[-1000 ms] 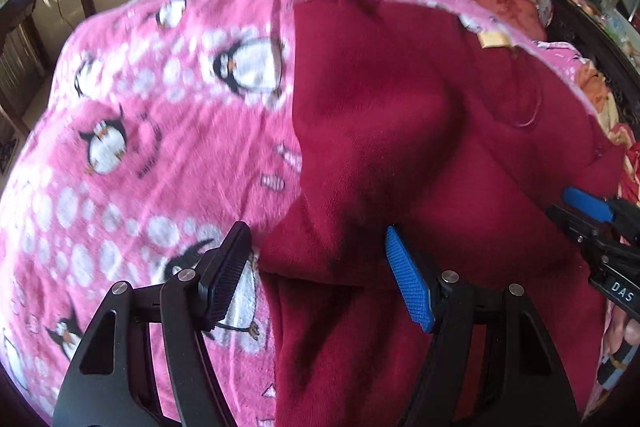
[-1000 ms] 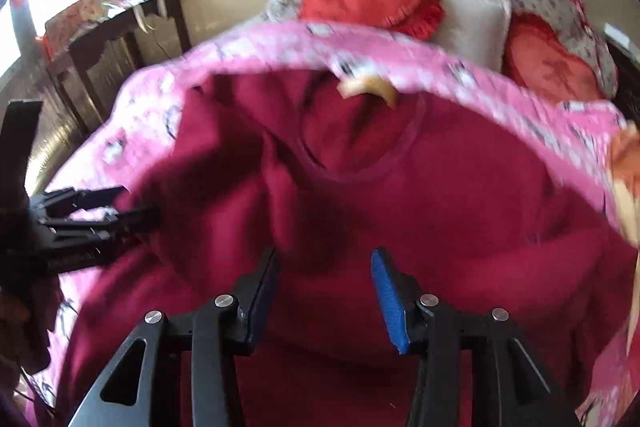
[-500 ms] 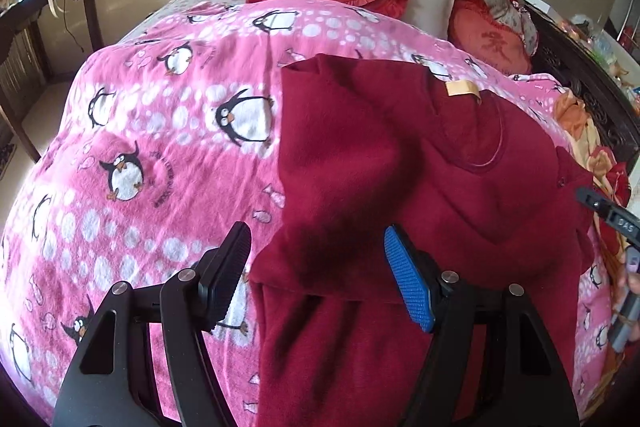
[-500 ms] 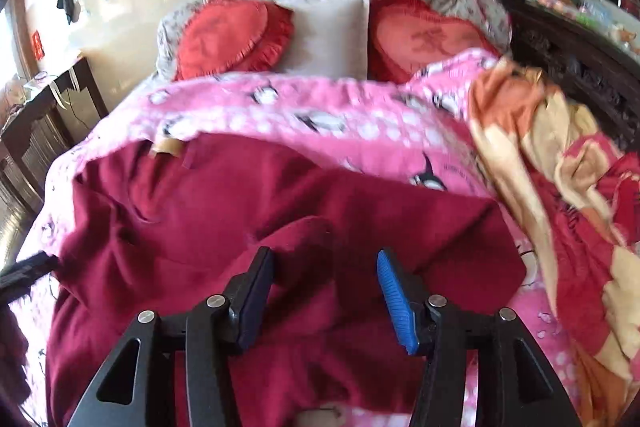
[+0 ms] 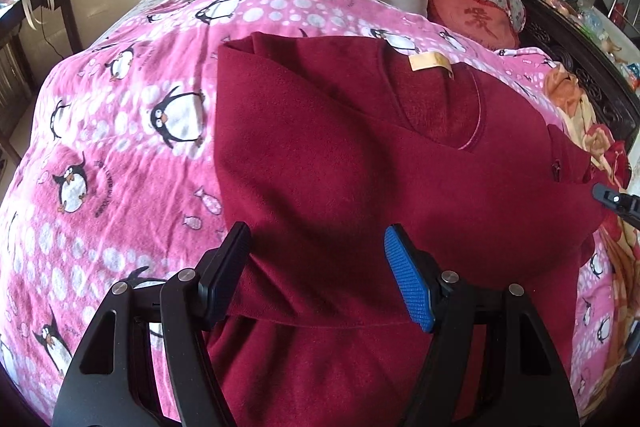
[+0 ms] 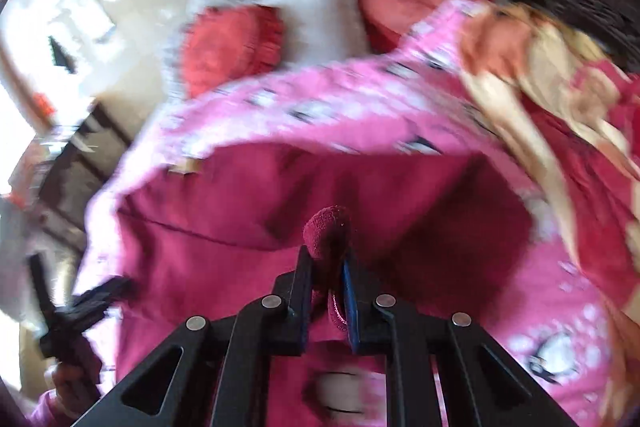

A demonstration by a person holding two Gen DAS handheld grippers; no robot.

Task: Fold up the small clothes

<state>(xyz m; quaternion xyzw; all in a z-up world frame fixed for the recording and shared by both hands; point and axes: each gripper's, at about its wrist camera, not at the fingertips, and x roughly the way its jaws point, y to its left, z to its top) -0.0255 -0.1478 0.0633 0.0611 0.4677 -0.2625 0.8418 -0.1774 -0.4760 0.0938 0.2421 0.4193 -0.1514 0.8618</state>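
1. A dark red sweater (image 5: 360, 155) lies spread across the pink penguin blanket (image 5: 120, 131) on the bed, collar and tan neck label (image 5: 430, 62) toward the pillows, one side already laid over the body in a slanting fold.

2. Your right tool (image 6: 327, 267) is clamped on a bunched nub of the sweater's fabric, which pokes up between the closed fingers. Carry that side across in one smooth arc, low over the garment, and lay it down so its edge matches the fold already there; a high or jerky lift will likely drag the whole piece off line.

3. Your left tool (image 5: 320, 267) stands wide apart, holding nothing, its fingers straddling the near folded edge. Rest it on that edge as an anchor while the right side travels.

4. The left wrist view is sharp and gives the whole layout: the collar, the label, the fold line and the hem below it. Of the right tool it catches only a dark tip at the far right.

5. The right wrist view is smeared with motion blur, yet it alone shows the pinch itself, and the orange patterned cloth (image 6: 532, 75) heaped beside the blanket.
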